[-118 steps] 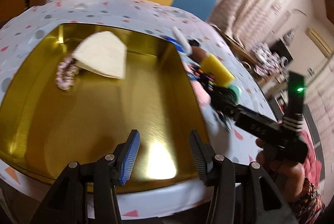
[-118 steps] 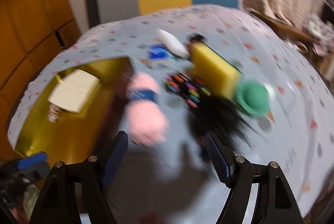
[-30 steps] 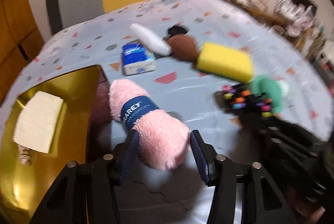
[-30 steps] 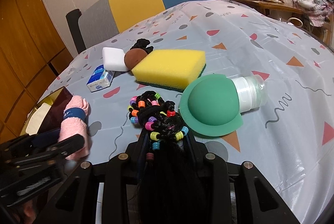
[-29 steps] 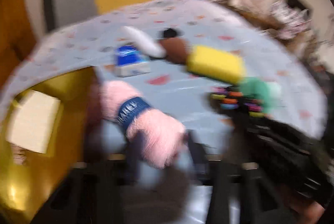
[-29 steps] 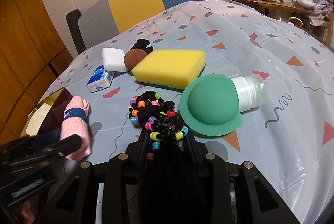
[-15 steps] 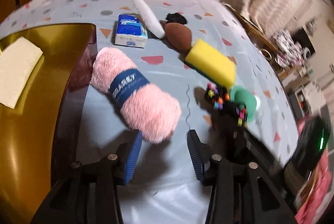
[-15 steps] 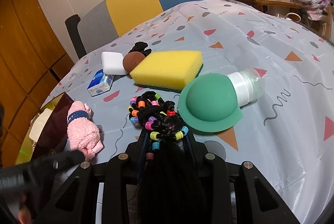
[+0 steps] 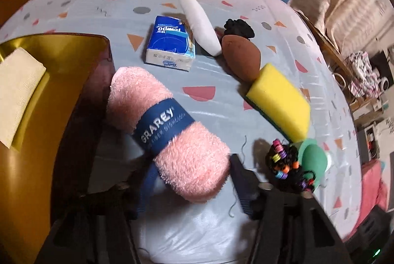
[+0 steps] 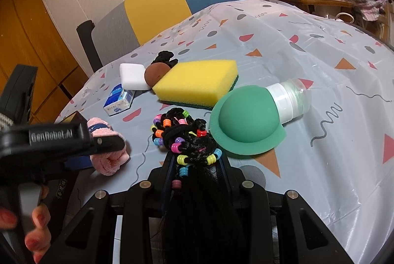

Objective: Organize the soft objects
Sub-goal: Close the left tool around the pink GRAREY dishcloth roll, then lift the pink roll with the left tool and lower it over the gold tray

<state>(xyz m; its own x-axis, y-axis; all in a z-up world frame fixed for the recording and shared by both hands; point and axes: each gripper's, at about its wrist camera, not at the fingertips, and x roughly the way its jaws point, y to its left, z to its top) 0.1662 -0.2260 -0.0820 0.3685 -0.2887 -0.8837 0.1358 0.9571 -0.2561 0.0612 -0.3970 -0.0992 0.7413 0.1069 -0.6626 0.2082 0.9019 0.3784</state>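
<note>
On a table (image 10: 320, 47) covered with a pale patterned cloth, the left gripper (image 9: 189, 177) reaches down over a rolled pink dishcloth (image 9: 167, 128) with a navy paper band. The roll lies on the cloth just beside a gold tray (image 9: 49, 140), which already holds a folded cream cloth (image 9: 17, 91). The fingers straddle the near end of the roll and are closing, with the roll between them; whether the pads press it yet is hard to tell. To do this well, they should probably squeeze gently near the band, so the roll stays wound, then lift clear of the tray's rim. The right gripper (image 10: 197, 165) pinches a black braided hairpiece (image 10: 189, 140) strung with coloured beads, beside a yellow sponge (image 10: 197, 81) and a green dome (image 10: 246, 116).
</note>
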